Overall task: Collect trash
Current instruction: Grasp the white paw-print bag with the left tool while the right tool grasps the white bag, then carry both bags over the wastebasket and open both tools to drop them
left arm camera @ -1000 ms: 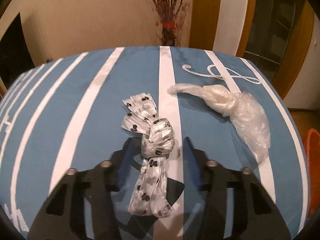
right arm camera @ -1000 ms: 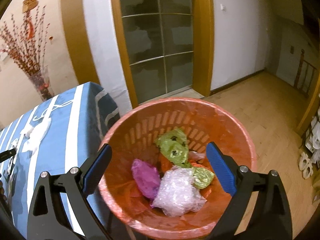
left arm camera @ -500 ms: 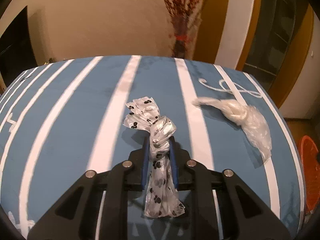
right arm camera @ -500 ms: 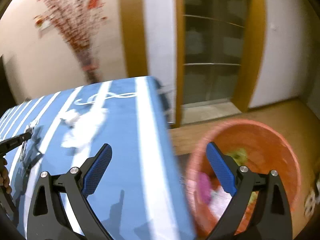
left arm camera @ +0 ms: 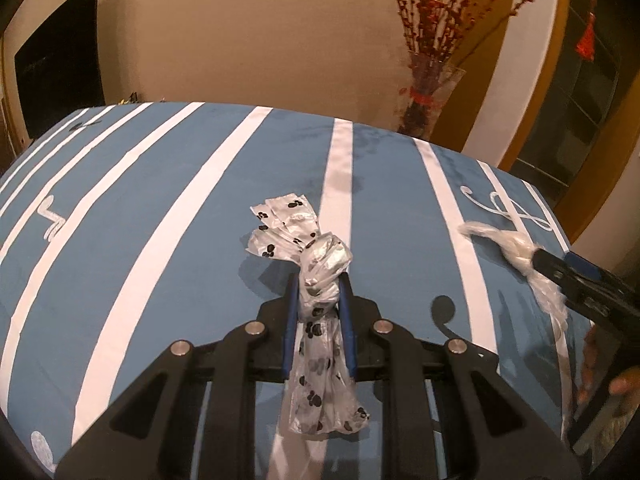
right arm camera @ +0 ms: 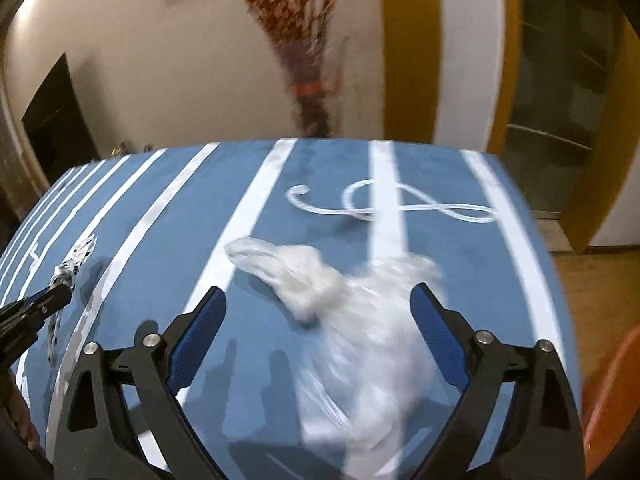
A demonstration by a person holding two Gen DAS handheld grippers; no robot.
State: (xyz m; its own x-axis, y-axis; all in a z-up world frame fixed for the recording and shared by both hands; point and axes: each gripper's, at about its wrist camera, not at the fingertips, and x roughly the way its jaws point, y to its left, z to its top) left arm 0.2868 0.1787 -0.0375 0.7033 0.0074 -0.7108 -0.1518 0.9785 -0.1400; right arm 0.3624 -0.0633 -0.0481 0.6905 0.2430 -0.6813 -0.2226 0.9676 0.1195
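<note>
My left gripper (left arm camera: 319,286) is shut on a knotted clear bag with black paw prints (left arm camera: 316,280), pinched just below its knot, on the blue striped tablecloth (left arm camera: 180,240). My right gripper (right arm camera: 318,312) is open, its blue pads on either side of a knotted clear plastic bag (right arm camera: 320,288) that lies on the cloth between them. That bag (left arm camera: 516,254) and the right gripper (left arm camera: 560,268) also show at the right edge of the left wrist view. The paw-print bag (right arm camera: 72,266) and the left gripper show at the far left of the right wrist view.
An orange waste basket (right arm camera: 616,392) peeks in at the lower right, beside the table's right edge. A glass vase of red branches (left arm camera: 428,92) stands behind the table. A dark doorway (left arm camera: 56,60) is at the back left.
My left gripper closed on the paw-print bag. My right gripper swung from above the orange basket to the table and now straddles the clear bag, still open.
</note>
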